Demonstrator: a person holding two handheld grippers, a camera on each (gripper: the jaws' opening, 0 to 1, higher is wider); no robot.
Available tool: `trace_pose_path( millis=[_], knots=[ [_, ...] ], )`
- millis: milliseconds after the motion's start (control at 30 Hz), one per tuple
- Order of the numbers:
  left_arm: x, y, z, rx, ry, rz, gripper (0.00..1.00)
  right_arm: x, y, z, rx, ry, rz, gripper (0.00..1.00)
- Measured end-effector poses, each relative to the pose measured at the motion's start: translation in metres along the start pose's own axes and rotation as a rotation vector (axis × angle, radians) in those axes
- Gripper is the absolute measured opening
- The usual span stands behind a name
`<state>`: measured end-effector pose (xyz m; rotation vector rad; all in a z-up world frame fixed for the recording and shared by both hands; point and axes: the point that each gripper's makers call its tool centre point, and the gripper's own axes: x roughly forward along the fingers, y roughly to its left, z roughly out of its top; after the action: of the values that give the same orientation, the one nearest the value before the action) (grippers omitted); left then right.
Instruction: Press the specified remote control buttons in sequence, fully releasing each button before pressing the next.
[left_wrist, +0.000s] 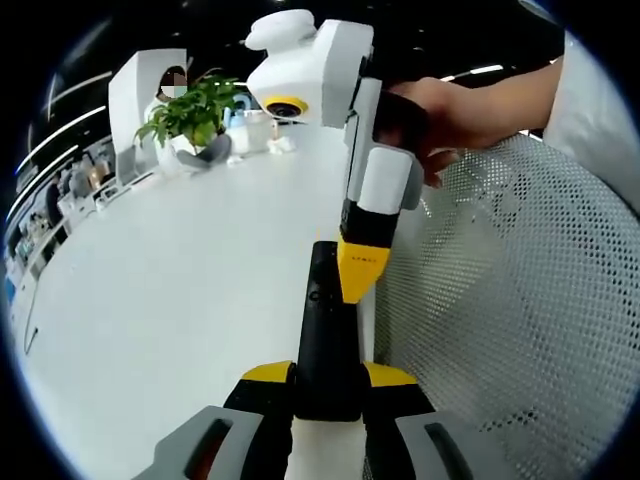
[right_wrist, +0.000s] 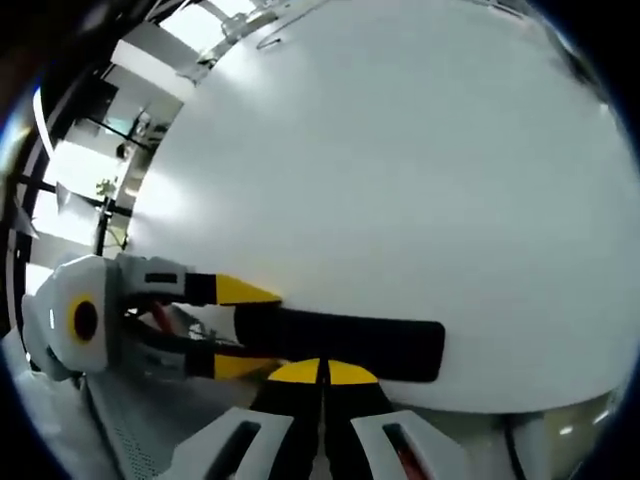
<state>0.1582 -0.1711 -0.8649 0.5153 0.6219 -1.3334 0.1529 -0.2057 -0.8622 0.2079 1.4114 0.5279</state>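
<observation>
Left gripper (left_wrist: 328, 385) pinches the remote (left_wrist: 325, 340) (black, over the table (left_wrist: 170, 290)); right gripper (right_wrist: 322, 372), jaws together, touches it.

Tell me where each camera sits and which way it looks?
Left gripper view: rides the left tongs, looks along the black remote across the white table to a plant; a hand holds the right tongs.
Right gripper view: rides the right tongs, looks down at the table; left tongs grip the remote.
Shared: remote, table, both tongs.
</observation>
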Motion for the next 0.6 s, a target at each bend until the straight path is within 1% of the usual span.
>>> trace_pose_path(
  millis=[233, 300, 433, 533, 600],
  knots=[
    [-0.001, -0.001, 0.000, 0.001, 0.000, 0.000, 0.25, 0.000, -0.001, 0.000, 0.032, -0.005, 0.029, 0.00],
    [-0.001, -0.001, 0.000, 0.001, 0.000, 0.000, 0.25, -0.001, -0.001, 0.001, 0.056, -0.005, 0.048, 0.00],
    [-0.001, -0.001, -0.001, 0.003, 0.000, 0.000, 0.25, -0.002, 0.002, 0.001, 0.044, -0.003, 0.049, 0.00],
    [-0.001, -0.001, -0.001, 0.003, 0.003, 0.000, 0.25, -0.001, 0.010, 0.005, 0.031, -0.032, 0.080, 0.00],
    [0.000, -0.002, -0.001, 0.008, 0.004, -0.003, 0.25, -0.002, 0.014, 0.010, -0.003, -0.059, 0.085, 0.00]
  ],
)
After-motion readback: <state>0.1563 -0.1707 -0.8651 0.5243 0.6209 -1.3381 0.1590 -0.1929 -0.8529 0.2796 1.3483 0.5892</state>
